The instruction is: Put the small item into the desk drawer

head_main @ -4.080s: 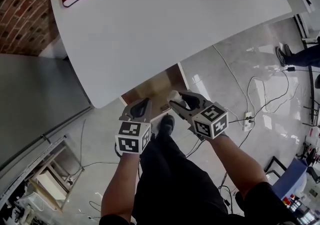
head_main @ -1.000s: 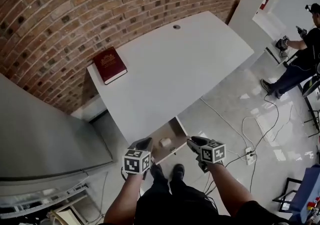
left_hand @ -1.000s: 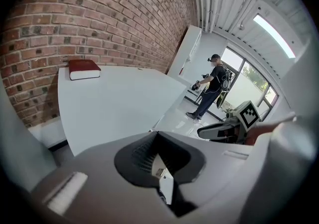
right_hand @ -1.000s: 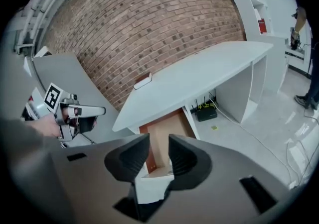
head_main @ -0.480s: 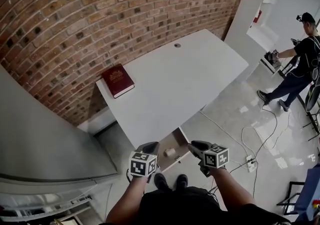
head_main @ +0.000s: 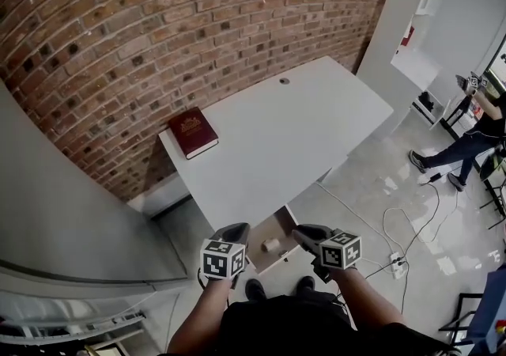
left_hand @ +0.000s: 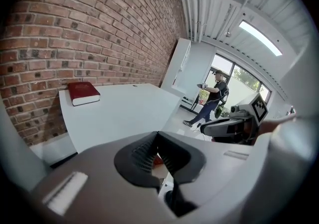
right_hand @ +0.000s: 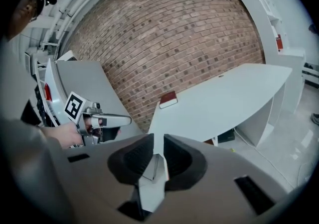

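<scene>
Brick wall point(head_main: 118, 46), white desk point(head_main: 300, 125), drawer point(head_main: 282, 225) open under its near edge.
We see a red book point(head_main: 193, 132) far left on the desk. The left gripper point(head_main: 235, 230) has its jaws clenched on nothing. The right gripper point(head_main: 303, 230) has jaws that have just been closing, a slit apart and empty. The small item point(head_main: 271, 244) lies in the drawer, so only shutting it seems left.

Small item point(head_main: 270, 245) lying in the opened drawer point(head_main: 278, 225)

The small item is seen as a pale, cream-coloured piece, rounded in outline, resting on the brown wooden floor of the drawer near its middle; its finer shape cannot be made out. The drawer is drawn out from beneath the near edge of the white worktop point(head_main: 277, 141), its inside left uncovered and its pale front turned outward.
</scene>
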A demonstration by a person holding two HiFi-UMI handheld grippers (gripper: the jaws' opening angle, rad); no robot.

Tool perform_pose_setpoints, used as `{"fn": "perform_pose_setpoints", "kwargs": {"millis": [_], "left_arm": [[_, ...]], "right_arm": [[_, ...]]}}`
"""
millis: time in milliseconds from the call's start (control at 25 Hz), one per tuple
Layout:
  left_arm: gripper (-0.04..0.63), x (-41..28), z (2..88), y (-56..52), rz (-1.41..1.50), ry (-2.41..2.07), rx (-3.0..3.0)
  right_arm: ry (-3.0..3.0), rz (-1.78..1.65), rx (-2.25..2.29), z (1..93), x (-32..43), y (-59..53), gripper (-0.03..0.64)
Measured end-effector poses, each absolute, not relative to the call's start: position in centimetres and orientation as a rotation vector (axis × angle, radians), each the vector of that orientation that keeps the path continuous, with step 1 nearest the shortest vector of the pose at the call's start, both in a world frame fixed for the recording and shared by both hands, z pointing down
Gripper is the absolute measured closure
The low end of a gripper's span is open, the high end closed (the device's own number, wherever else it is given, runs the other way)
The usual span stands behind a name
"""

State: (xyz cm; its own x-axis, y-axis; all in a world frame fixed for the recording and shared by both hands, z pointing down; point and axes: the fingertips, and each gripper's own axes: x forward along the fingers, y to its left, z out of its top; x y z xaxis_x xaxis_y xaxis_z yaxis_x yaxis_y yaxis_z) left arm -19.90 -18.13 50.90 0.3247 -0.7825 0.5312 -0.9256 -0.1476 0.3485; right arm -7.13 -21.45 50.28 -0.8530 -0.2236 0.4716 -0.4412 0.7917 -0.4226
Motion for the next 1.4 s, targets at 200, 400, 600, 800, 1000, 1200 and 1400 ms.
{"fn": "perform_pose_setpoints", "kwargs": {"millis": [200,400,600,800,1000,1200,1400], "left_arm": [[0.584,-19.3,50.3,-18.4,0.302,-1.556,1.95],[0.584,-17.6,49.2,-19.8,0.299,-1.614,1.912],[0.583,-15.2,46.4,-22.2,0.272,-1.696,1.909],[0.584,-13.2,43.2,-23.6,0.235,-1.785,1.927],[0.584,-11.5,39.6,-23.9,0.196,-1.848,1.971],[0.583,-11.0,36.4,-23.6,0.158,-1.895,2.026],[0.584,-11.1,33.4,-22.7,0.136,-1.942,2.098]], "right_arm": [[-2.65,0.693,0.403,48.7,-7.1,-21.5,0.571],[-2.697,0.619,0.319,46.2,-4.1,-22.2,0.58],[-2.777,0.553,0.302,42.8,0.6,-24.5,0.594],[-2.854,0.508,0.308,40.6,4.3,-26.2,0.603],[-2.934,0.451,0.358,37.4,7.0,-27.7,0.603],[-3.003,0.42,0.391,33.7,7.8,-27.9,0.603],[-3.081,0.24,0.437,30.0,7.5,-27.5,0.604]]}}
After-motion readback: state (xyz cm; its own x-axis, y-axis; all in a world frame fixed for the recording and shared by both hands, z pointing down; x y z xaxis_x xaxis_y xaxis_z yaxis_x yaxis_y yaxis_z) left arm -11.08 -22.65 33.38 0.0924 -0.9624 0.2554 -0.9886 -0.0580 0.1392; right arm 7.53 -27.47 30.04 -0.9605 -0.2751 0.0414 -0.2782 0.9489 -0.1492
